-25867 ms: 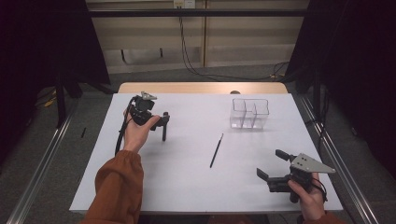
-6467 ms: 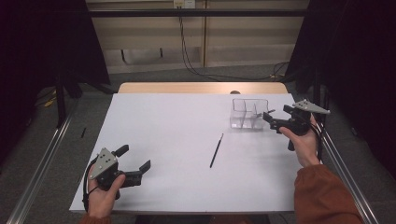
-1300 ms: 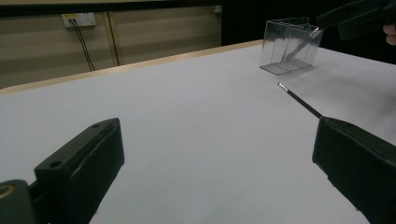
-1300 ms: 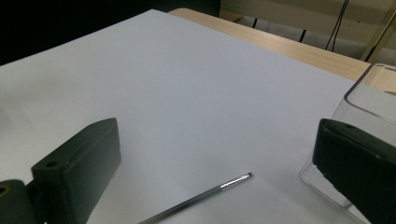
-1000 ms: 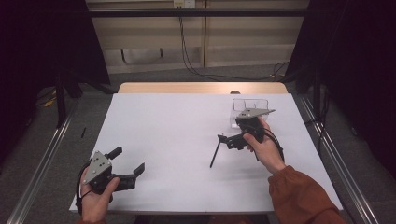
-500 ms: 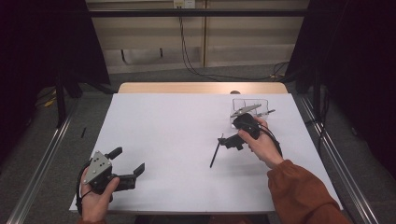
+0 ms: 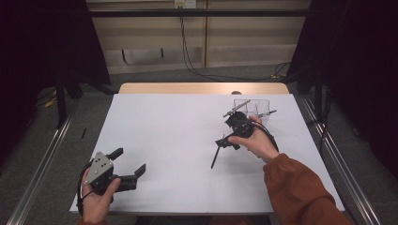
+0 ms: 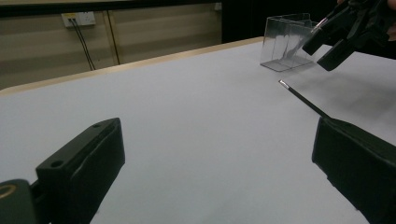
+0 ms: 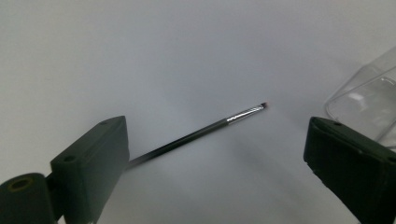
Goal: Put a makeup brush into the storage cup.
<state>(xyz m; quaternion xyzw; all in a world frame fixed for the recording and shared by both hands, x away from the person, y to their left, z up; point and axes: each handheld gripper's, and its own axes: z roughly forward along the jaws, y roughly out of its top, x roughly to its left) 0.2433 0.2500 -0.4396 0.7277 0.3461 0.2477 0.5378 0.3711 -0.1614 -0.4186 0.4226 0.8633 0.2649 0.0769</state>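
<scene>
A thin black brush (image 7: 215, 158) with a silver ferrule lies on the white table (image 7: 169, 126). My right gripper (image 7: 227, 139) hovers open over the brush's far end, tilted down toward it. In the right gripper view the brush (image 9: 210, 126) lies on the table between the wide-apart jaws of the right gripper (image 9: 217, 135), untouched. My left gripper (image 7: 127, 161) rests open near the table's front left corner, holding nothing. The left gripper view looks across the table between the jaws of the left gripper (image 8: 217, 140) at the brush tip (image 8: 303, 98) and the right gripper (image 8: 345, 32).
A clear plastic divided container (image 7: 251, 108) stands at the back right, just behind the right hand; its corner (image 9: 369, 93) appears in the right gripper view. Metal rails (image 7: 42, 159) run along both sides of the table.
The right gripper has come from beside the clear container to over the brush and dipped slightly closer in the last second. The left gripper has stayed put.
</scene>
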